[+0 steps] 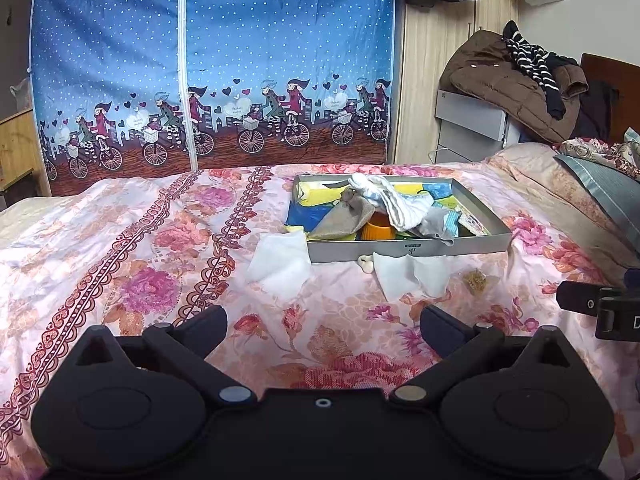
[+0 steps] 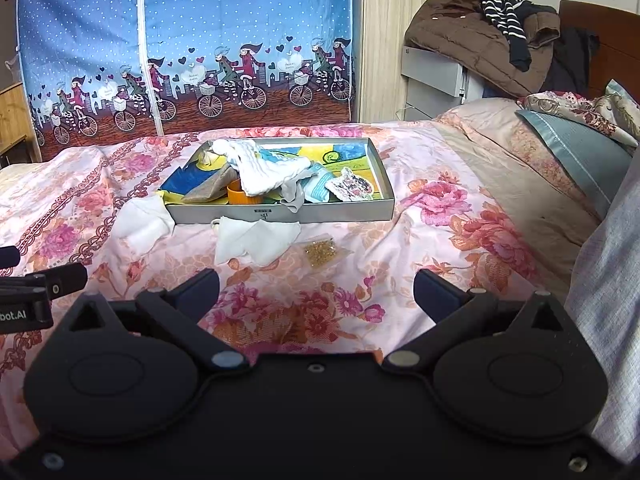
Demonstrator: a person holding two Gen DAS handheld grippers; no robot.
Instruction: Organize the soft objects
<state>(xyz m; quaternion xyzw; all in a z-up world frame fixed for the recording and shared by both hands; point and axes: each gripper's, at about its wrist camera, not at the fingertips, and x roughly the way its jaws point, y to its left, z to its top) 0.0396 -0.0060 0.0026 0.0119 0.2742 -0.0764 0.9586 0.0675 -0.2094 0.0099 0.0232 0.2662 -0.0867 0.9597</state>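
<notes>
A shallow grey box [image 1: 408,249] [image 2: 280,214] sits on the floral bed cover and holds a white sock [image 1: 394,200] [image 2: 272,176], a beige cloth [image 1: 344,218] [image 2: 212,190], an orange cup [image 1: 378,232] [image 2: 240,197] and other soft items. Two white cloths lie on the bed in front of the box: one at its left corner [image 1: 280,262] [image 2: 142,218], one at its front [image 1: 412,274] [image 2: 254,238]. A small gold mesh bag [image 1: 476,279] [image 2: 320,252] lies to the right of them. My left gripper [image 1: 324,328] and my right gripper [image 2: 316,288] are both open and empty, well short of the cloths.
A blue fabric wardrobe [image 1: 208,64] with a bicycle print stands behind the bed. A brown jacket [image 1: 516,84] and striped garment are piled on grey drawers at back right. Pillows [image 2: 576,152] lie at the right. The right gripper's edge shows at the left view's far right [image 1: 600,308].
</notes>
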